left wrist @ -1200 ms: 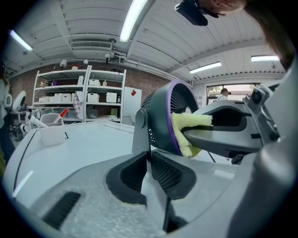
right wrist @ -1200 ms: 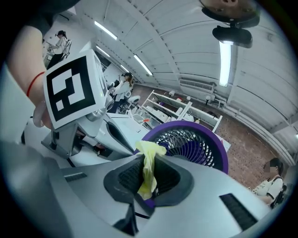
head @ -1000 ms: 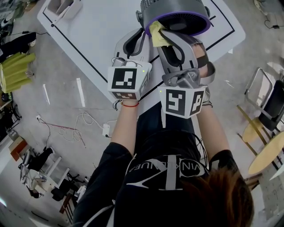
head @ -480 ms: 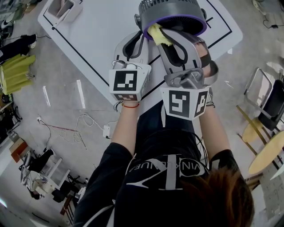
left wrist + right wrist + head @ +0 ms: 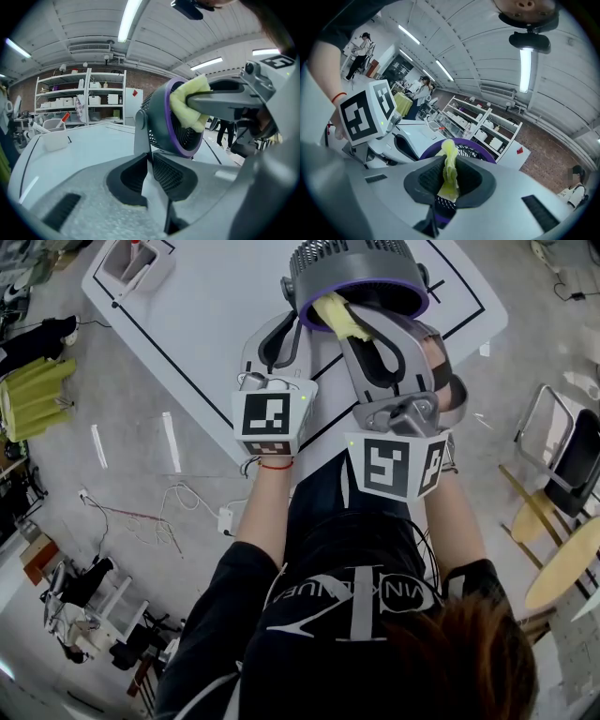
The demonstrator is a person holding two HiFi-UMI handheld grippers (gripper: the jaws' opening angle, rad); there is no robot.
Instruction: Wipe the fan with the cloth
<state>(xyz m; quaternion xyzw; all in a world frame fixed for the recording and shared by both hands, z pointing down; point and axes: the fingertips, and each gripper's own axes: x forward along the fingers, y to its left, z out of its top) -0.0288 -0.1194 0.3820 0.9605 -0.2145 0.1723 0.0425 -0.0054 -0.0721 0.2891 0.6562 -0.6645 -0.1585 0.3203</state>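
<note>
A grey fan point(image 5: 361, 273) with a purple front ring stands on the white table point(image 5: 206, 315). My right gripper point(image 5: 354, 322) is shut on a yellow cloth point(image 5: 337, 315) and presses it against the ring's near edge. In the right gripper view the cloth point(image 5: 449, 176) is pinched between the jaws of the right gripper point(image 5: 449, 161), with the ring point(image 5: 480, 151) just behind. My left gripper point(image 5: 287, 317) is shut on the fan's stand point(image 5: 142, 133) at the fan's left side. The left gripper view shows the cloth point(image 5: 190, 105) on the ring.
A white bin point(image 5: 131, 259) sits at the table's far left corner. Black lines mark the tabletop. Cables point(image 5: 159, 512) lie on the floor at left and chairs point(image 5: 562, 456) stand at right. Shelves point(image 5: 79, 101) and several people point(image 5: 423, 91) are far behind.
My right gripper has risen a little with the cloth along the fan's purple ring. The left gripper keeps its hold and has not moved.
</note>
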